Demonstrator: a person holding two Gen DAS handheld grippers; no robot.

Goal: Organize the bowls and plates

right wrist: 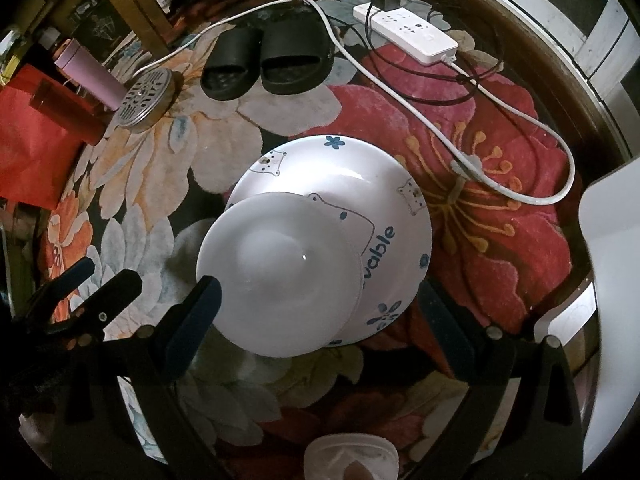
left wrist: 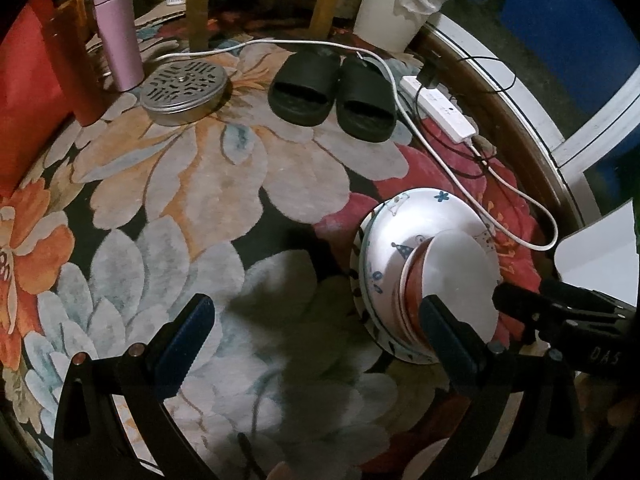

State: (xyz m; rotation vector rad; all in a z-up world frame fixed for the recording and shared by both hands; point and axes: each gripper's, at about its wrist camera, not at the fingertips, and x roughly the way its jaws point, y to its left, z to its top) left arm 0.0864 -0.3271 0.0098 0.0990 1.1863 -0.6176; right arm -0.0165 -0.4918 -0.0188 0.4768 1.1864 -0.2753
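Floral rug (left wrist: 224,184), black slippers (left wrist: 332,92) and power strip (right wrist: 404,34) beyond stacked bowls (right wrist: 320,240), left gripper (left wrist: 316,344) wide, right gripper (right wrist: 320,320) wide

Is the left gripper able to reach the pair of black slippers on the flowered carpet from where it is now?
Probably yes. The left gripper is open and holds nothing, and the flowered carpet between it and the pair of black slippers is bare. The stack of white dishes sits off to the right of that path.
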